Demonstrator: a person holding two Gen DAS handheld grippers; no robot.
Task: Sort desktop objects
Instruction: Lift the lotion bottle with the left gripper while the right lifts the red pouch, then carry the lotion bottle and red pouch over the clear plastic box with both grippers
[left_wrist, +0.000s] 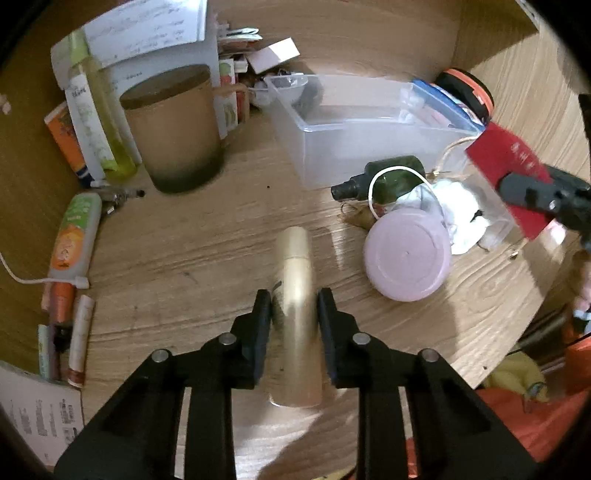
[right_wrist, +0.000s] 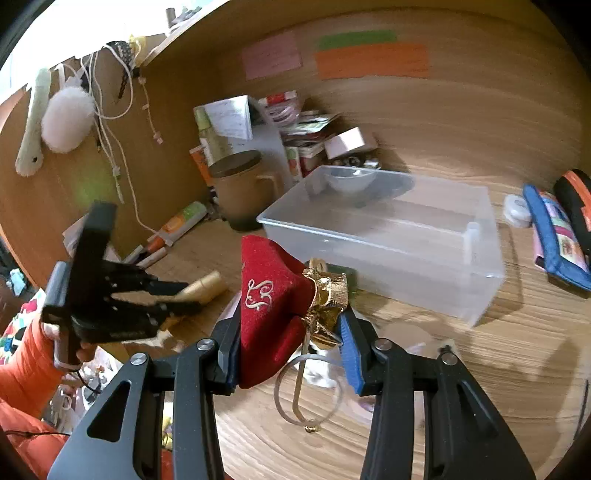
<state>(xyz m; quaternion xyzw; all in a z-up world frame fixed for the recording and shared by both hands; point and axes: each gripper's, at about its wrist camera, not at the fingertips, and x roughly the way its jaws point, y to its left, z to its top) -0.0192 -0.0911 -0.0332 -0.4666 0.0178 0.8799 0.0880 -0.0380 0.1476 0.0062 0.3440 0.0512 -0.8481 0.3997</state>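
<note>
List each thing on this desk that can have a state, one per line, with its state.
Left gripper: jaws closed on the gold tube.
Gold tube: gripped.
Right gripper: jaws shut on the red pouch.
Red pouch: held above the desk.
Clear plastic bin: open, no lid.
Brown jar: upright, lid on.
Green spray bottle: lying down.

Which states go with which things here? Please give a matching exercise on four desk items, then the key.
Things:
1. gold tube
2. red pouch
3. clear plastic bin
4. pink round lid

States:
A. lying flat on the desk beside a dark green spray bottle
B. clamped in the right tool, lifted off the desk
C. between the fingers of the left tool
D. standing open on the desk

Pairs: 1-C, 2-B, 3-D, 4-A
</note>
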